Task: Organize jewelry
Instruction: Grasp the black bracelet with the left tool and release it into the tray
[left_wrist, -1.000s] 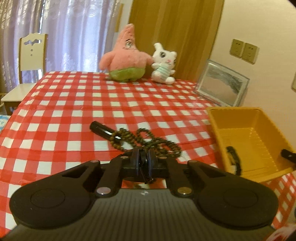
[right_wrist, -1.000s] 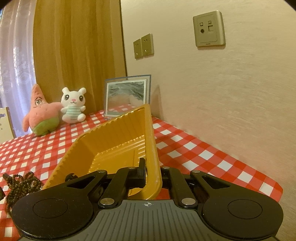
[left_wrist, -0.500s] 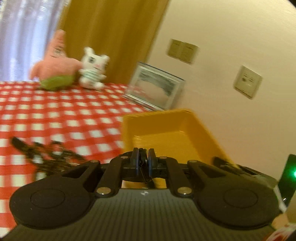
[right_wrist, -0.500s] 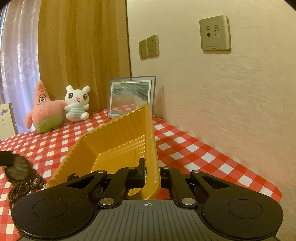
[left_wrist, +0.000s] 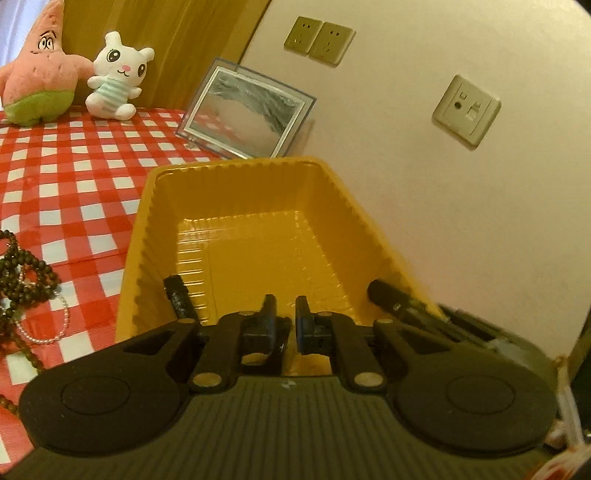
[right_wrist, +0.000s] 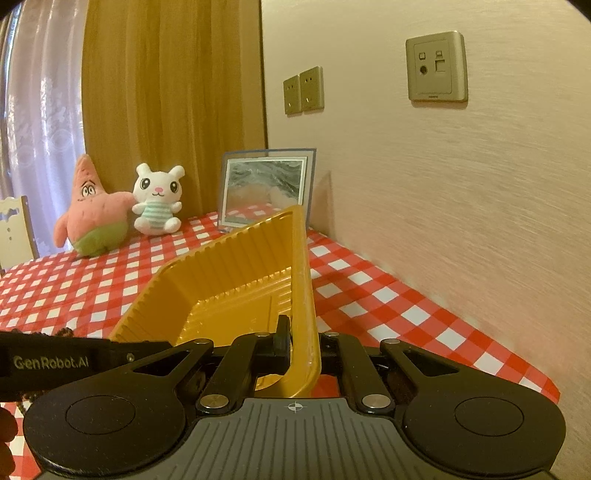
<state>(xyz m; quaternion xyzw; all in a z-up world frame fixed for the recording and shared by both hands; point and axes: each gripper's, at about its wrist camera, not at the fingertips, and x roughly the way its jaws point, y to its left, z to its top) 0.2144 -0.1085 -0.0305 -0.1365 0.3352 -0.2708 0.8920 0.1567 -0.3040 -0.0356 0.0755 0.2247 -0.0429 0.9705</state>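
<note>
A yellow ribbed tray (left_wrist: 258, 229) stands on the checked table, near the wall. My left gripper (left_wrist: 285, 314) hovers over its near end, jaws a small gap apart, nothing visible between them. A dark piece (left_wrist: 177, 295) lies in the tray's near left corner. Dark bead strings (left_wrist: 22, 273) and a thin pearl chain (left_wrist: 55, 325) lie on the cloth left of the tray. My right gripper (right_wrist: 301, 339) is shut on the tray's right rim (right_wrist: 304, 295); its finger (left_wrist: 391, 295) shows in the left wrist view.
A pink star plush (right_wrist: 92, 214), a white bunny plush (right_wrist: 157, 205) and a framed picture (right_wrist: 266, 184) stand at the table's far side. The wall (right_wrist: 443, 184) runs close along the right. A chair (right_wrist: 14, 229) stands far left.
My left gripper swung right from the bead pile to above the tray, and its jaws went from shut to slightly apart. The right gripper stayed clamped on the rim.
</note>
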